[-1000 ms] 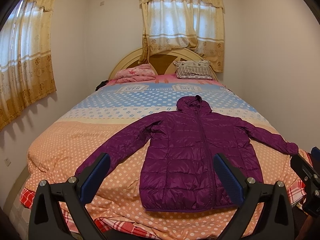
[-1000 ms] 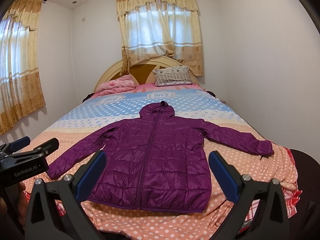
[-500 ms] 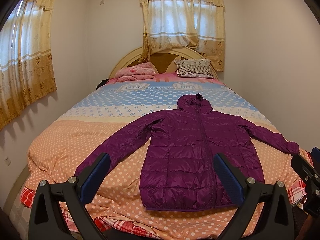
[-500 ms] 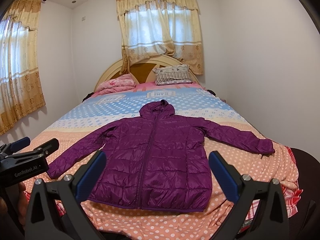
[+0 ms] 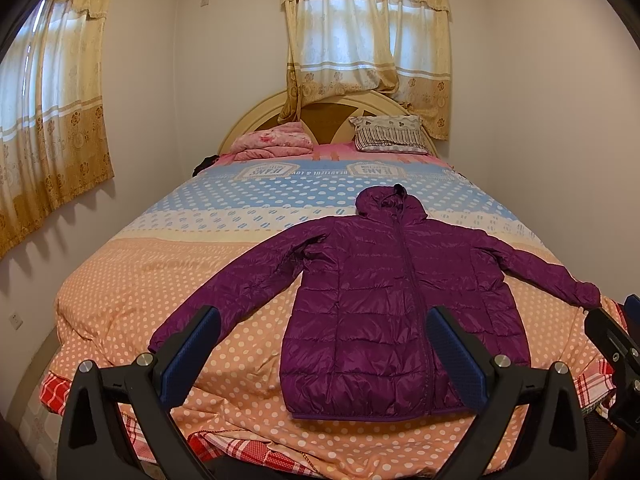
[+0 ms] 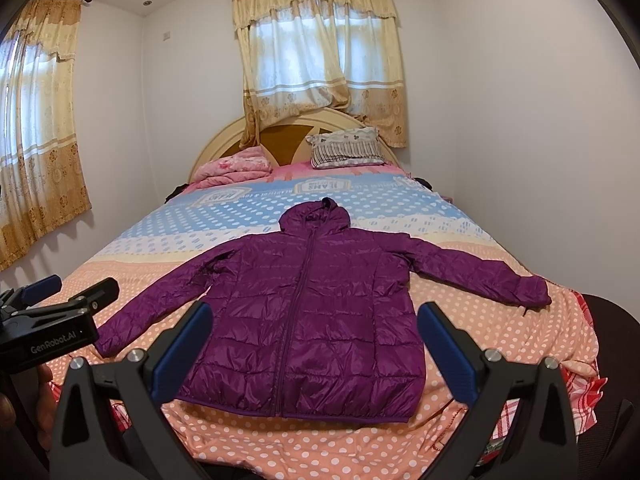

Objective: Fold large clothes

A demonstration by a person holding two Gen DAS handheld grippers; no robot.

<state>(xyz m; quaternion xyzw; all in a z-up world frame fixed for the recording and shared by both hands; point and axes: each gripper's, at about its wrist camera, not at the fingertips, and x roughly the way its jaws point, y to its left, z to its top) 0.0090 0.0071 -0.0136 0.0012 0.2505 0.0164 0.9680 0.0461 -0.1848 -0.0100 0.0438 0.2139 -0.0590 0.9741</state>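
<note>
Lying flat on polka-dot quilt (image 5: 168,280): glossy purple quilted puffer jacket (image 5: 384,300), hood toward headboard, sleeves spread, zipper closed. Left gripper (image 5: 320,352) wide open, empty, blue textured pads, short of hem. Right gripper (image 6: 316,348) likewise wide open, holding nothing.

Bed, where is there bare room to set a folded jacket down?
The blue dotted stretch of the bed between the purple jacket hood and the pillows is free, as is the orange patch left of the jacket's sleeve. The foot is crowded by the jacket; the headboard end holds the striped pillow and pink blanket.
</note>
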